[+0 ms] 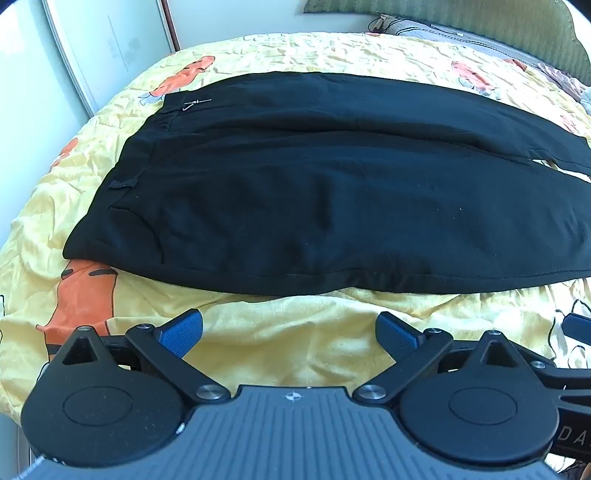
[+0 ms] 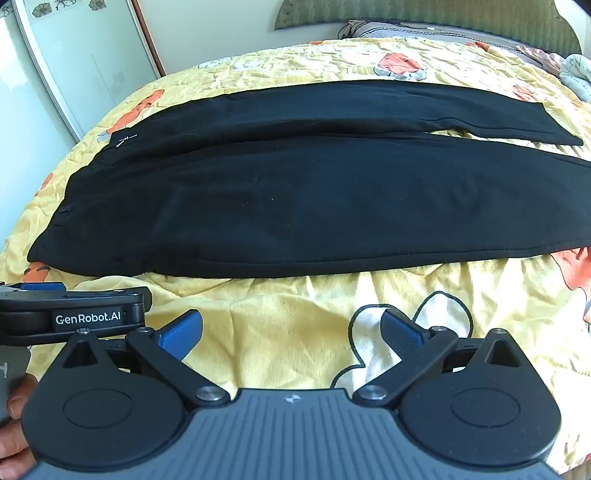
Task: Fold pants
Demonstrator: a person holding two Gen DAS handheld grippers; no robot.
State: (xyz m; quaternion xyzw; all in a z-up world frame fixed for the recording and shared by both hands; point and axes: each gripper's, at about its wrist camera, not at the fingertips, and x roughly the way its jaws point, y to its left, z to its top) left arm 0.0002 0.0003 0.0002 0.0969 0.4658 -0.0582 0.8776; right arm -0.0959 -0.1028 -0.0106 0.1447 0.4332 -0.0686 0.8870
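Black pants (image 1: pixel 314 192) lie flat across the yellow bedspread (image 1: pixel 288 325), waistband to the left, both legs running side by side to the right. In the right wrist view the same pants (image 2: pixel 314 199) show their two leg ends apart at the right. My left gripper (image 1: pixel 290 328) hovers open over bare bedspread just short of the pants' near edge, nothing between its blue pads. My right gripper (image 2: pixel 291 332) is open too, over the bedspread (image 2: pixel 288 295) in front of the near leg. The left gripper's body (image 2: pixel 70 314) shows at the left of the right wrist view.
A green headboard (image 2: pixel 443 18) and pillows (image 2: pixel 406 29) are at the far right of the bed. A glass-fronted door (image 2: pixel 74 66) stands beyond the bed's left edge. A hand (image 2: pixel 14 424) holds the left tool at the lower left.
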